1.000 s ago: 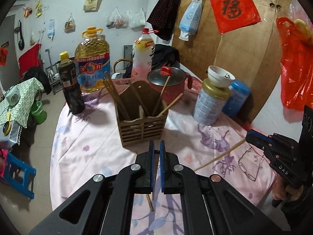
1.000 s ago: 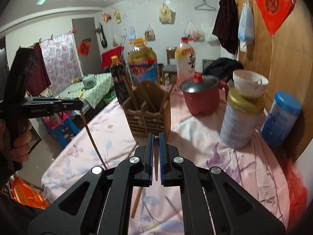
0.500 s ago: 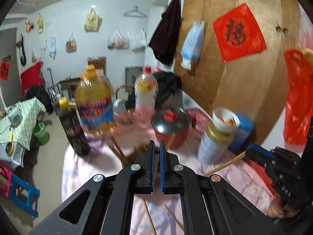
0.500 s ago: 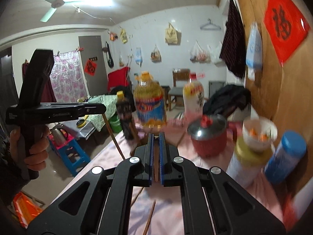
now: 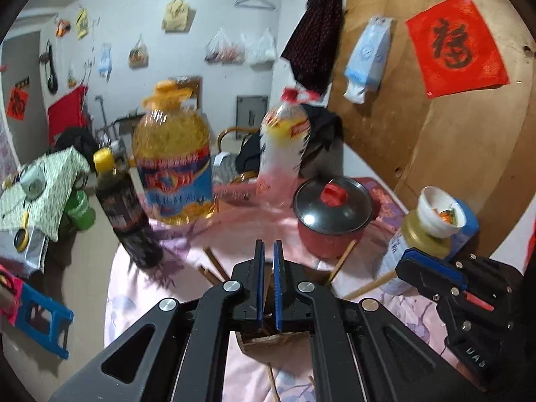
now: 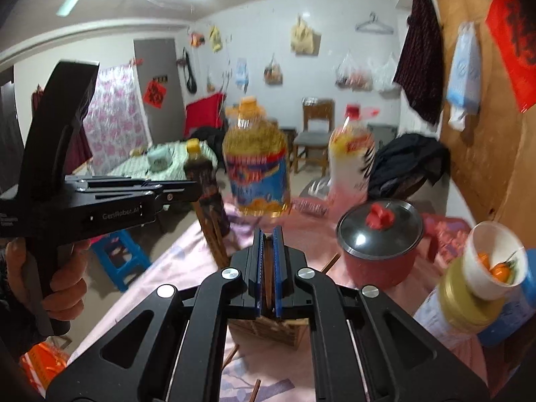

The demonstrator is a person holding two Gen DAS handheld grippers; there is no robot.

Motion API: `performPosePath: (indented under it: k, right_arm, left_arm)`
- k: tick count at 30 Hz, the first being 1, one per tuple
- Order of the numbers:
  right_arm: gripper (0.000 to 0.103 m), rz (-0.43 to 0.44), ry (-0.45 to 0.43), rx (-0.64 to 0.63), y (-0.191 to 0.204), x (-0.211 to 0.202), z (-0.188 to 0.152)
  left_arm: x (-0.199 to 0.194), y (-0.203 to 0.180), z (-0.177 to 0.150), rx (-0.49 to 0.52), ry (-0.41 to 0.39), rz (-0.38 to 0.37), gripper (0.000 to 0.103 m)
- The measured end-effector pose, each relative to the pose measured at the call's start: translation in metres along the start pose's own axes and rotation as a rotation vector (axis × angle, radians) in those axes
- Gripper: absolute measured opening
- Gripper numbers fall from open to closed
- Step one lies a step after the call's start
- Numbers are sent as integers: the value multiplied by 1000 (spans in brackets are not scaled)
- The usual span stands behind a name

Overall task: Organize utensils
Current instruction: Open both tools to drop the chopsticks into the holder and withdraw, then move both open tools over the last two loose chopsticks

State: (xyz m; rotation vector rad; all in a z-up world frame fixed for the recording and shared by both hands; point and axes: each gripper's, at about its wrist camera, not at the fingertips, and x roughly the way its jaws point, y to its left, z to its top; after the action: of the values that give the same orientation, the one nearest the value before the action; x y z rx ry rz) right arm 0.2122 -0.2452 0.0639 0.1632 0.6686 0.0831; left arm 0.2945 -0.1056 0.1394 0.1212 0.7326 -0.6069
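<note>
Over the wooden holder (image 6: 264,330), right gripper (image 6: 267,268) jaws opening around a chopstick (image 6: 267,288)

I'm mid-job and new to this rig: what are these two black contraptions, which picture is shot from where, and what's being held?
There is no robot arm here. A person's hands each carry a black two-finger gripper with a fisheye camera looking along its fingers. One picture is from the left gripper, the other from the right gripper, and each also shows its neighbour from the side. Both hang over a slatted wooden utensil holder on a table with a pink flowered cloth, near a red pot with a glass lid and a yellow oil bottle. The left gripper is shut on a wooden chopstick. The right one's jaws are opening, with a second wooden chopstick between them.
</note>
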Motion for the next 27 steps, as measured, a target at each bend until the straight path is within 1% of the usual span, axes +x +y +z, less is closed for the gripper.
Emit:
performPosePath:
  k: [1,2,4,7,9,11,12,16,19,21,23,27]
  right_arm:
    - [11,4,5,-7,1,2,-1]
    - [11,5,3,-15,3,2,-1]
    - [12,-2,-10,-30,7,-1,-1]
    - [15,6,-24,-30,8,-8,-1]
    - [22,1,-34,-25,7,-16,-5]
    - [28,-8,-43,-12,5,-24,-9]
    - [30,-8,-47,-3,3,-27,-11]
    - [34,-34,-42,26,-1,-47,-27]
    - [37,-66,-30,51,-3,-63,-49]
    - [39,-87,-7,70,-4,-72,-69]
    - [39,-110,33,84,-5,-76,-90]
    - [39,-137,103,110,-4,-83,-129]
  left_arm:
    - [3,2,-2,-6,5,-3,10]
    - [5,6,-5,-16,7,1,20]
    - [6,13,-9,-34,5,27,31]
    - [0,24,-18,-61,5,55,32]
    - [-5,32,-25,-86,8,67,35]
    - [-13,38,-36,-105,12,85,40]
    - [-16,41,-42,-111,15,95,41]
    - [-26,46,-66,-131,53,99,46]
    - [-27,44,-88,-125,92,97,48]
    - [-26,41,-108,-120,122,91,49]
    - [-22,37,-124,-114,150,90,49]
    - [-12,26,-172,-92,245,72,49]
